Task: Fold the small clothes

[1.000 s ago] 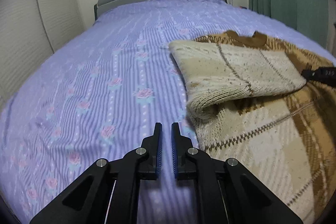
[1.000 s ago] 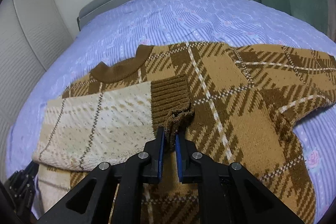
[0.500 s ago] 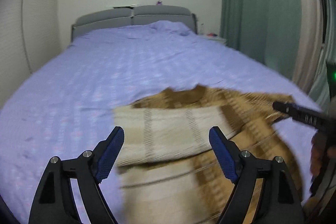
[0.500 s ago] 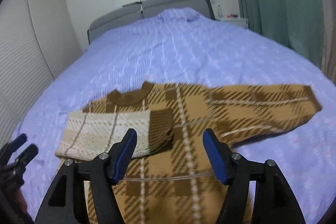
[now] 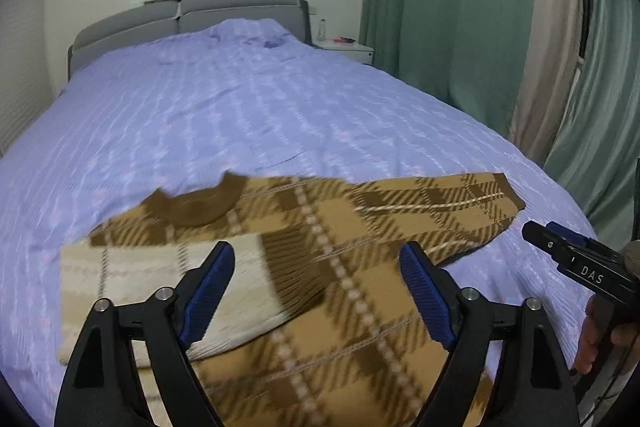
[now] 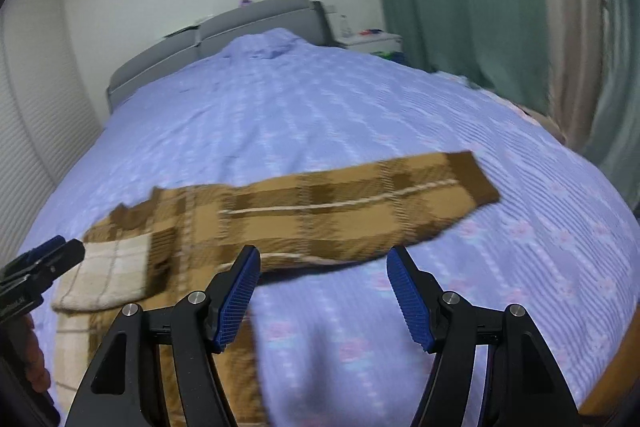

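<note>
A brown plaid knit sweater [image 5: 344, 227] lies flat on the bed. Its left sleeve [image 5: 160, 287] is folded across the chest, pale inside face up. Its right sleeve [image 6: 360, 199] stretches out flat to the right. My left gripper [image 5: 316, 291] is open and empty, held above the sweater's body. My right gripper [image 6: 322, 295] is open and empty, held above the bedspread just in front of the outstretched sleeve. The right gripper also shows in the left wrist view [image 5: 576, 259], and the left gripper in the right wrist view [image 6: 40, 267].
The bed has a lilac floral bedspread [image 5: 240, 115] and a grey headboard [image 5: 188, 15]. A white nightstand [image 5: 348, 49] stands at the back right. Green curtains [image 5: 448, 7] hang along the right side. A white slatted wall [image 6: 36, 107] runs along the left.
The right gripper let go of the folded sleeve's cuff and opened. The left gripper opened too. Both lifted and swung to the right, toward the outstretched sleeve.
</note>
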A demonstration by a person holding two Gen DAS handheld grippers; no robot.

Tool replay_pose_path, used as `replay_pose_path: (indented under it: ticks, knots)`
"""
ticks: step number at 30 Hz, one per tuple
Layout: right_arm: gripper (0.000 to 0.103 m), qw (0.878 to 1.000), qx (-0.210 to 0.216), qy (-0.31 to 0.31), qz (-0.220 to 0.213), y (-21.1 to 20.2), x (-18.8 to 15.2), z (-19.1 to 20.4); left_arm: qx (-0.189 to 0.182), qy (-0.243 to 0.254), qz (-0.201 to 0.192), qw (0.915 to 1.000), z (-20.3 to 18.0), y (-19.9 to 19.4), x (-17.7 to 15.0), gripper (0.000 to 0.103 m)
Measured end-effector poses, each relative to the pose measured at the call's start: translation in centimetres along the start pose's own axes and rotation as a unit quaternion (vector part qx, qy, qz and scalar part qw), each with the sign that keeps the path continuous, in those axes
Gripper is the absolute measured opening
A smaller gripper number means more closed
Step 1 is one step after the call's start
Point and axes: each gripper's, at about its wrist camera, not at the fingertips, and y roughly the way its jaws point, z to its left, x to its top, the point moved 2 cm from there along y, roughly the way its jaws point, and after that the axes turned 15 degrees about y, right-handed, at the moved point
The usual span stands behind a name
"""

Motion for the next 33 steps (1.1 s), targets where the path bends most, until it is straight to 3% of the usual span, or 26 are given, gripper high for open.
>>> replay_pose_path:
  ticks: [7, 15, 24, 26, 28, 30, 33]
  knots:
    - [0.066, 0.993, -0.005, 0.114, 0.003, 3.1, 3.7, -6.5, -0.003, 0.021, 0.011, 0.9997, -4.5, 3.5, 3.3, 0.094]
    - [0.065, 0.985, -0.024, 0.172, 0.013, 7.3, 4.4, -11.2, -0.026, 0.036, 0.019, 0.9989, -7.9, 6.8, 5.7, 0.094]
    - [0.047, 0.977, -0.024, 0.212, 0.022, 12.0, 5.4, -13.9, -0.022, 0.045, 0.014, 0.9986, -8.4, 8.5, 6.2, 0.094]
    - [0.041, 0.976, -0.025, 0.214, 0.022, 12.4, 5.6, -14.0, -0.019, 0.046, 0.012, 0.9987, -8.0, 8.5, 6.1, 0.094]
    - [0.023, 0.977, -0.025, 0.212, 0.022, 12.6, 5.7, -13.9, -0.011, 0.047, 0.011, 0.9988, -7.5, 8.3, 6.0, 0.094]
    - [0.014, 0.977, -0.021, 0.212, 0.022, 12.5, 6.0, -13.8, -0.005, 0.047, 0.009, 0.9988, -6.8, 7.9, 6.0, 0.094]
    - [0.012, 0.983, -0.022, 0.183, 0.001, 10.6, 6.9, -12.3, 0.008, 0.036, 0.008, 0.9993, -5.1, 7.0, 5.9, 0.094]
